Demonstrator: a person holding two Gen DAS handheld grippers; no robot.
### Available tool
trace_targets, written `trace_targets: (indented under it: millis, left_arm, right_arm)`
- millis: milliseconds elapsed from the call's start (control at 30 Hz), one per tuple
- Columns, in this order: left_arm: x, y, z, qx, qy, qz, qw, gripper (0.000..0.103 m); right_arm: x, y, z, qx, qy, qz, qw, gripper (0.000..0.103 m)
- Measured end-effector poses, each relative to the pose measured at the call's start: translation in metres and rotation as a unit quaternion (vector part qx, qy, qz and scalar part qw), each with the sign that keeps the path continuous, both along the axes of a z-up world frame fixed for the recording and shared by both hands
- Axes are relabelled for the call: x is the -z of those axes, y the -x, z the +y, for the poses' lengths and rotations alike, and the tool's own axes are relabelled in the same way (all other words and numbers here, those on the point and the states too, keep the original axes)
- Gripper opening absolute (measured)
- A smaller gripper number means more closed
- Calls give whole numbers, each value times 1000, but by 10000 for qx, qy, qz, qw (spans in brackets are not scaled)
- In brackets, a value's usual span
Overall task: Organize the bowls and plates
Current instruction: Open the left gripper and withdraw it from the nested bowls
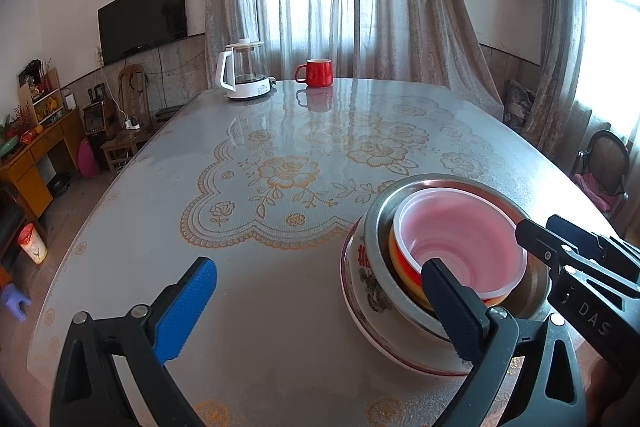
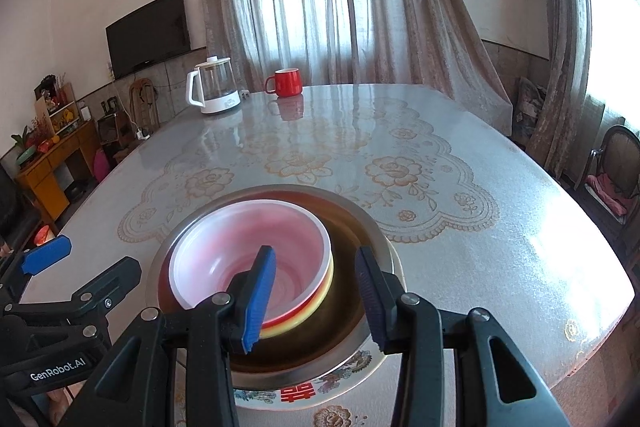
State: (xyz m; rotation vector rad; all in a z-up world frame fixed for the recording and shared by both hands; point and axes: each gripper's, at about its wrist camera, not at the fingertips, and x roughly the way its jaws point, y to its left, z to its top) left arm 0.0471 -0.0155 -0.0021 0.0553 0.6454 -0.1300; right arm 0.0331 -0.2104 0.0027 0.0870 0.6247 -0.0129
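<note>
A stack of bowls stands near the table's front edge: a white floral ceramic bowl [image 1: 370, 287] at the bottom, a steel bowl [image 1: 380, 227] in it, and a pink-white plastic bowl [image 1: 460, 227] with a red and yellow rim inside. My left gripper [image 1: 320, 299] is open and empty, its right finger beside the stack. My right gripper [image 2: 316, 295] is open above the stack [image 2: 248, 255], jaws straddling the plastic bowl's near rim without gripping it. It also shows in the left wrist view [image 1: 580, 251].
A glass kettle on a white base [image 1: 244, 75] and a red mug [image 1: 318, 71] stand at the table's far edge. The table [image 1: 280, 167] has a glossy floral cover. Chairs and cabinets stand around it.
</note>
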Motion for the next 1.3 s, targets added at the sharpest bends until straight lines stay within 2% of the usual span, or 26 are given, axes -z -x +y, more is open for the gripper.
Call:
trace_targets:
  millis: [1300]
  left_arm:
    - [1,-7,2,71,156,3,9999,101]
  right_arm:
    - [5,-6,-4,39,-33,55,10000,42]
